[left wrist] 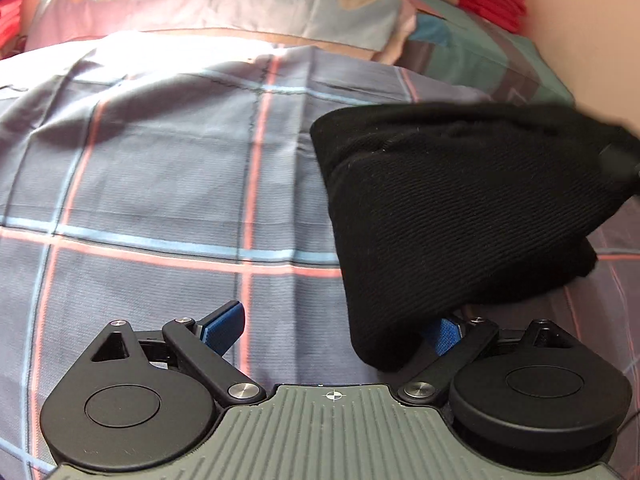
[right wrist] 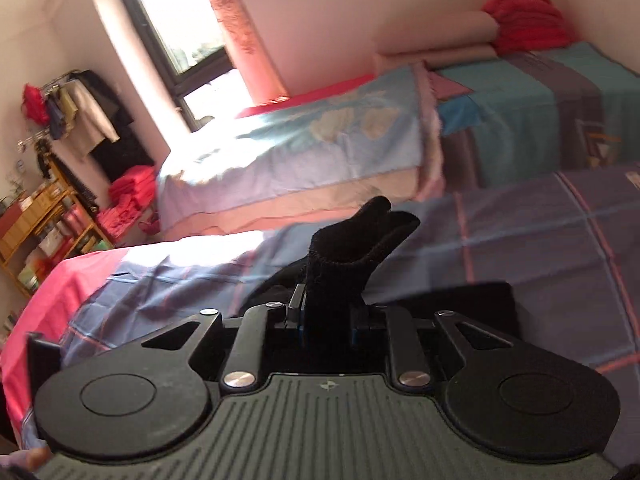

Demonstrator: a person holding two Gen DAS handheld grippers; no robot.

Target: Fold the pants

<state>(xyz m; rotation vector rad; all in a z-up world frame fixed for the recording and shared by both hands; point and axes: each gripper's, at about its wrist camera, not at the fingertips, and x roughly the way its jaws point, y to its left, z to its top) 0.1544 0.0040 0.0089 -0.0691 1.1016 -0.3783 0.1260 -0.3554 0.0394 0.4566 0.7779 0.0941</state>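
Black pants [left wrist: 460,208] hang in a folded bundle above the plaid bedsheet [left wrist: 160,184] at the right of the left wrist view. My left gripper [left wrist: 336,332] is open; its left blue pad [left wrist: 224,326] is bare and the pants' lower edge drapes over the right pad [left wrist: 446,336]. My right gripper [right wrist: 326,320] is shut on a bunched edge of the black pants [right wrist: 348,248], which sticks up between the fingers. It holds them above the bed.
Pillows [left wrist: 248,4] and a folded teal blanket [right wrist: 540,112] lie at the head of the bed. A red cloth [right wrist: 524,20] sits by the wall. A window [right wrist: 180,20], a clothes rack [right wrist: 88,112] and wooden shelves [right wrist: 44,220] stand at the left.
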